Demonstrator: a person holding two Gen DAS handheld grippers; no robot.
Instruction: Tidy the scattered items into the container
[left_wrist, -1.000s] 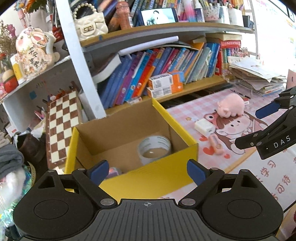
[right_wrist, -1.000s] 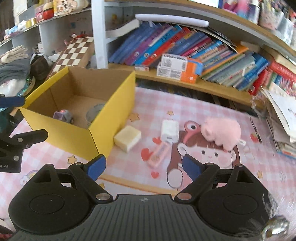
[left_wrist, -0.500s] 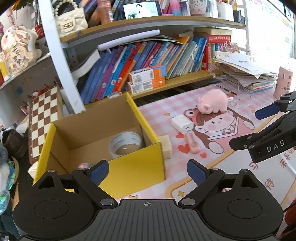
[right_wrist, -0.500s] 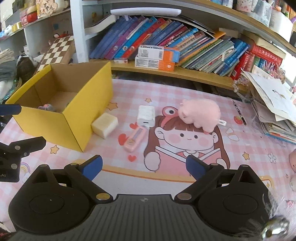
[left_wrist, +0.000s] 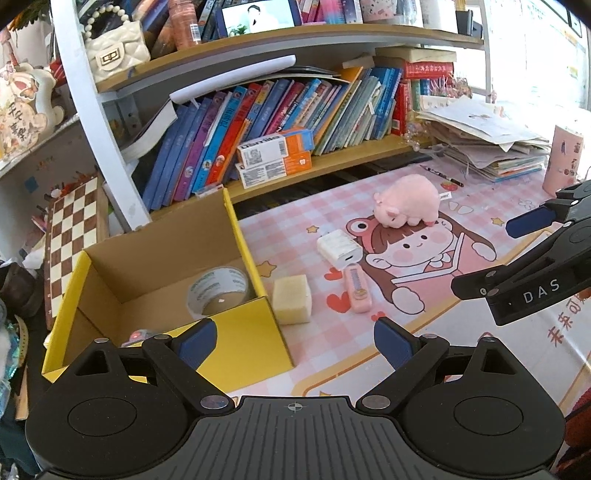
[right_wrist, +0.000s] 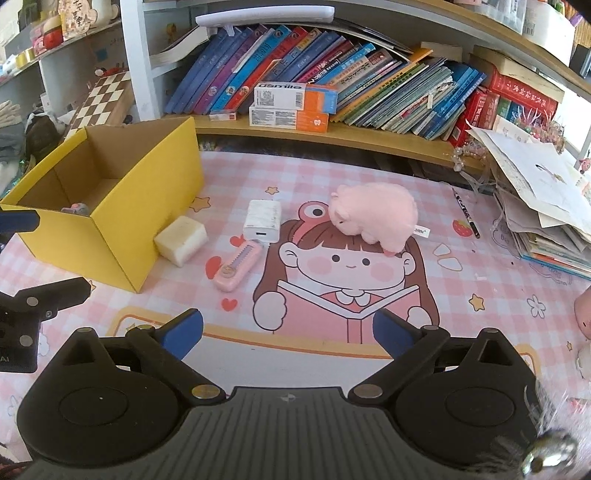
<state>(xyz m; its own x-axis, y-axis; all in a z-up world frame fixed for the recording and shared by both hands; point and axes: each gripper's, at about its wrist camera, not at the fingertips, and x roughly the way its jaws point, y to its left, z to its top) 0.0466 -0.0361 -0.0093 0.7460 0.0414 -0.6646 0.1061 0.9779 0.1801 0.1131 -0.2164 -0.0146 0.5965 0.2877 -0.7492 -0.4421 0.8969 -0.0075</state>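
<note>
An open yellow cardboard box (left_wrist: 236, 332) (right_wrist: 147, 206) stands at the left of the pink mat, with a tape roll (left_wrist: 218, 291) and a small toy (right_wrist: 75, 207) inside. Beside its right wall lies a cream sponge block (left_wrist: 291, 304) (right_wrist: 181, 240). Further right are a white charger (left_wrist: 340, 249) (right_wrist: 263, 220), a pink utility knife (left_wrist: 357, 290) (right_wrist: 236, 267) and a pink plush pig (left_wrist: 406, 199) (right_wrist: 373, 216). My left gripper (left_wrist: 293, 341) is open and empty near the box's front corner. My right gripper (right_wrist: 287, 332) hangs open and empty over the mat, short of the items.
A bookshelf (right_wrist: 369, 133) with books and orange-white cartons runs along the back. A checkerboard (left_wrist: 70, 236) leans at the left. A stack of papers (right_wrist: 546, 206) and a pen (right_wrist: 465, 214) lie at the right, and a pink cup (left_wrist: 563, 158) stands at the far right.
Both grippers have drifted right, away from the box and toward the scattered items, so the box now sits further left in both views. The right jaws have spread a little wider.
</note>
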